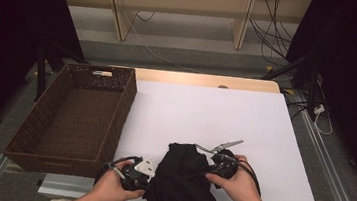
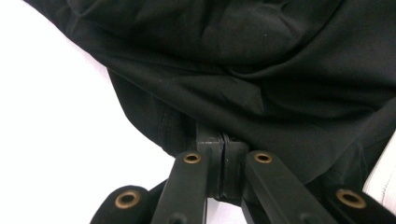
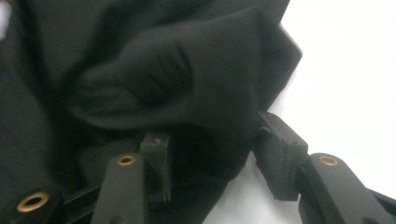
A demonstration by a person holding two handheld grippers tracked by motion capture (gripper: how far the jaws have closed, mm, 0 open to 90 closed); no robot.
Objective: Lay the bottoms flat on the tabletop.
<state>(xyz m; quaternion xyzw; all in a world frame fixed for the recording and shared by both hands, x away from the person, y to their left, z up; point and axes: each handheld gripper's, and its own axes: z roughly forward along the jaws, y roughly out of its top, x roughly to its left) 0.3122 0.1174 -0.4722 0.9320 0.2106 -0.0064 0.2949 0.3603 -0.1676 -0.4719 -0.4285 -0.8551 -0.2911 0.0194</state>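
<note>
The left gripper view shows the left claw [image 2: 223, 161] clamped on the black cloth [image 2: 243, 70]; the high view adds a wicker basket [image 1: 44, 116] on the white table [image 1: 225, 115]. The right claw [image 3: 212, 163] gapes around a fold.

Bright table, dark surroundings, soft close-ups

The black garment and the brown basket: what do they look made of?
The black garment looks like a thin, smooth woven or knit fabric with a matte to faint sheen: it drapes in soft folds and shows a stitched hem in the left gripper view. The brown basket looks like woven wicker or rattan, possibly plastic imitation: its walls show a regular plaited texture.
</note>
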